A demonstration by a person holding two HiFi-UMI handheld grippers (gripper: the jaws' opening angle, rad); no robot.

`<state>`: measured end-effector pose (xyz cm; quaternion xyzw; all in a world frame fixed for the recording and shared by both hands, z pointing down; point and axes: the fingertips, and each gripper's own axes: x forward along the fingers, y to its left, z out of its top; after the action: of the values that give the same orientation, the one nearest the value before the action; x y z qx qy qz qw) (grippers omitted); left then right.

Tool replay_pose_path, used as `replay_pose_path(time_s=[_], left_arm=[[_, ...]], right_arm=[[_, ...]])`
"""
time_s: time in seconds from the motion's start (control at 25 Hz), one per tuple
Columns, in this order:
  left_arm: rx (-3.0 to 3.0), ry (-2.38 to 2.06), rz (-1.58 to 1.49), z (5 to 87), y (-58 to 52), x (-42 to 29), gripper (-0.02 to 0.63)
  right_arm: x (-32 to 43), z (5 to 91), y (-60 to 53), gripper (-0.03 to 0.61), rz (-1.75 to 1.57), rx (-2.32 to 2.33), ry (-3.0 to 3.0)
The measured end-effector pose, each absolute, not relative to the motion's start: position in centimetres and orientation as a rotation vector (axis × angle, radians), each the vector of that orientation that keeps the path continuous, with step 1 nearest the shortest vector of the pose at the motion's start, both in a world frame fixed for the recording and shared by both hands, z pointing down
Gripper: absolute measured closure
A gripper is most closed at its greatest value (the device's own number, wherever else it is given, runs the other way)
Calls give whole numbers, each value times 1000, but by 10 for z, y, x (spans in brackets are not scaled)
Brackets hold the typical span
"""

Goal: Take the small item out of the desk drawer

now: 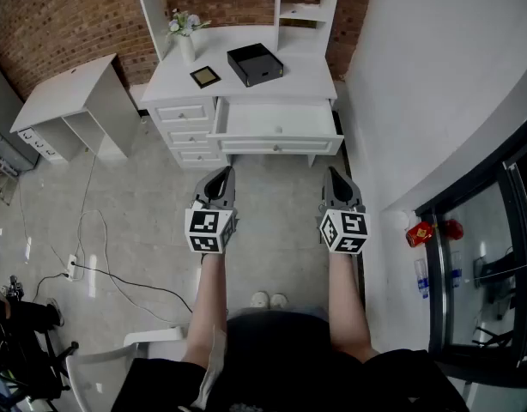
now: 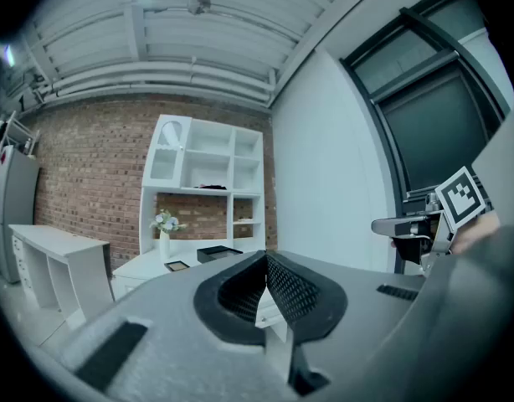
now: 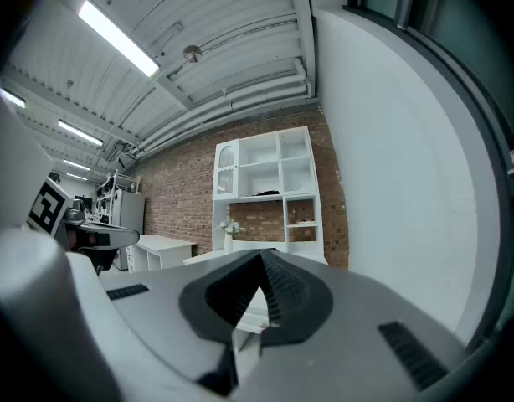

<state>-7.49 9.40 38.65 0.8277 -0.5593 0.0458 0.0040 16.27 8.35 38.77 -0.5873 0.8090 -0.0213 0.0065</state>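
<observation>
the desk drawer (image 1: 276, 120) is already open, but the left gripper (image 1: 222, 175) and right gripper (image 1: 333, 175) hang well short, jaws pressed together, nothing taken yet.

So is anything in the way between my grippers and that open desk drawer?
Nothing visible does. Only bare floor lies between the left gripper, the right gripper and the pulled-out drawer. Both grippers are shut and empty. The small item itself cannot be made out.
</observation>
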Motion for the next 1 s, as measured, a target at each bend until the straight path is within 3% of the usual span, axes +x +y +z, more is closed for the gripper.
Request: replay_pose_path(time_s=[0.92, 1.0], left_arm=[[2561, -1748, 173, 401, 88, -75, 604], [2559, -1748, 174, 401, 88, -75, 604]], right_arm=[[156, 398, 76, 580, -113, -1774, 2566], [153, 398, 76, 552, -120, -1744, 2582]])
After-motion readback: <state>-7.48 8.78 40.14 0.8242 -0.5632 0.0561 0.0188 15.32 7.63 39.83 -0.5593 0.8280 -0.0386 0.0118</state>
